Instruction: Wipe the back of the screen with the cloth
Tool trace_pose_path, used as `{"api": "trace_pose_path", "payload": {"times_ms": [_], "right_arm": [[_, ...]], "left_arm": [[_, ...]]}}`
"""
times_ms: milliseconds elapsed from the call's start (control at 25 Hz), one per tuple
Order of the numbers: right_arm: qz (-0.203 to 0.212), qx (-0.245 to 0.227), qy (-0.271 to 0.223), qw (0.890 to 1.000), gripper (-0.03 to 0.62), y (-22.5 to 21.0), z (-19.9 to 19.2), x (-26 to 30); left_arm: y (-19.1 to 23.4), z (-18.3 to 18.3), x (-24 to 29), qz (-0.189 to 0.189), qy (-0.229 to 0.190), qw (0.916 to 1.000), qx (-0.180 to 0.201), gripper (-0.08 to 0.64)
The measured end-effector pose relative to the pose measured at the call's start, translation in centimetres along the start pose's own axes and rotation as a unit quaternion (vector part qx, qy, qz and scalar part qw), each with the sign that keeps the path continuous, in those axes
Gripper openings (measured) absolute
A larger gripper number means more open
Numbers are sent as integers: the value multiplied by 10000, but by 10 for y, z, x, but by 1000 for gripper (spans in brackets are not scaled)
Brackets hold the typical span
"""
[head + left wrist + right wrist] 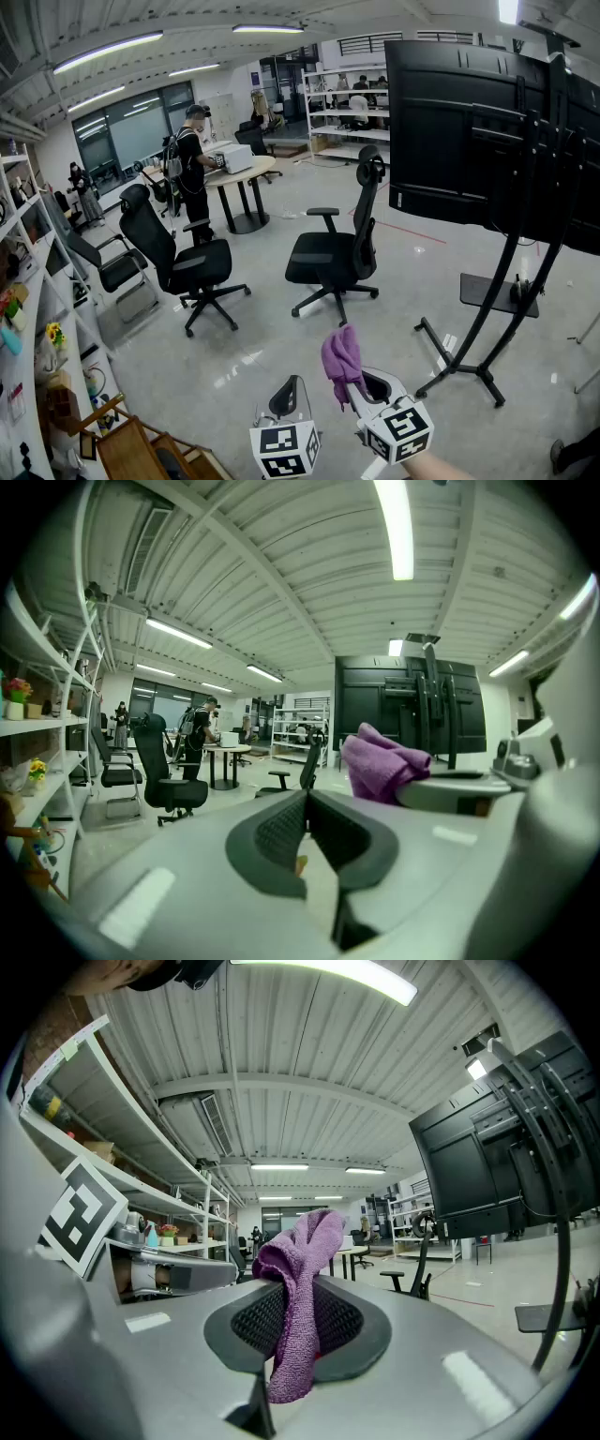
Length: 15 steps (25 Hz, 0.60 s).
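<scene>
Fingers (251, 1321) of right gripper (298, 1333) pinched the purple cloth (300, 1269); left gripper (306, 834) seemingly closed, empty. Screen (487, 131) back stood ahead, up-right, well apart; right gripper nearer.

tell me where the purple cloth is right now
The purple cloth is clamped in the right gripper, low in the middle of the head view, just right of the left gripper and below-left of the screen on its stand.

Left gripper (291, 386) fingers together, empty; right gripper (354, 382) fingers tight on cloth (341, 354).
</scene>
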State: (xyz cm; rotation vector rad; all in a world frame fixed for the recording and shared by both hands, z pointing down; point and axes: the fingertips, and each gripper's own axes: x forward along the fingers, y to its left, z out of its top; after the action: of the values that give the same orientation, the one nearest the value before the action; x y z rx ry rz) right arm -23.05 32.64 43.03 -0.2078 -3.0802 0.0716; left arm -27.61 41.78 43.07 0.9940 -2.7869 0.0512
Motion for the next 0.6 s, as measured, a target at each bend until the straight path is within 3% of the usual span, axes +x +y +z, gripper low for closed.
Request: {"api": "trace_pose_path", "payload": {"times_ms": [280,600], "right_arm": [[-247,-9,137,9996,52,-39,-3,1],[-711,-7,29,9975,52,-135,5,13]], "left_arm": [[-32,4,36,-325,55,9994,55,8],[-94,21,120,-766,81,9968,192,8]]}}
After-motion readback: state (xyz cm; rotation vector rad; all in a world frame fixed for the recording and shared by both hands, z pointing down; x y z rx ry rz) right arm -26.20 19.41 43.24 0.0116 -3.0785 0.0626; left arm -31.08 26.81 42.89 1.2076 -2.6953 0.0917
